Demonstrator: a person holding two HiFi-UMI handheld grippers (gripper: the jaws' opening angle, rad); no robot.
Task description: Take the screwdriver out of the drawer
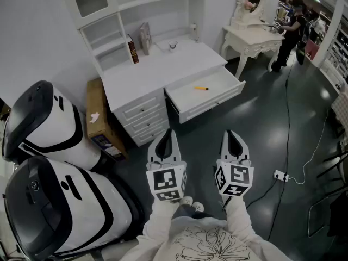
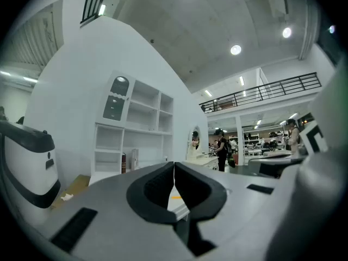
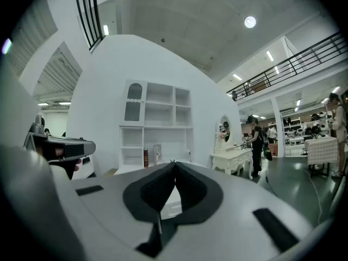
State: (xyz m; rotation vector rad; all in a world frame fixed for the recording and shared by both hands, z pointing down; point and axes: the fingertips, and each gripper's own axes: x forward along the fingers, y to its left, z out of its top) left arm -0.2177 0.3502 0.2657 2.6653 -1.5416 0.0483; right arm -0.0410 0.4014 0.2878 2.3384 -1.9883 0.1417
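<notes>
A slim yellow screwdriver [image 1: 201,88] lies mid-floor in the open white drawer [image 1: 215,101], well apart from the fingers. The left gripper [image 1: 167,133] and right gripper [image 1: 231,134] hold their dark, tapered fingers closed, empty.

A white shelved counter [image 1: 157,67] is set against a white wall [image 1: 32,31]; a mirrored dressing table [image 1: 251,38] is placed on dark floor [image 1: 266,129].

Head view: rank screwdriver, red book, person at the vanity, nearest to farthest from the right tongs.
1. Screwdriver, in the open drawer, ahead of the right tongs.
2. Red book, back-left on the desk.
3. Person, far right by the vanity.
</notes>
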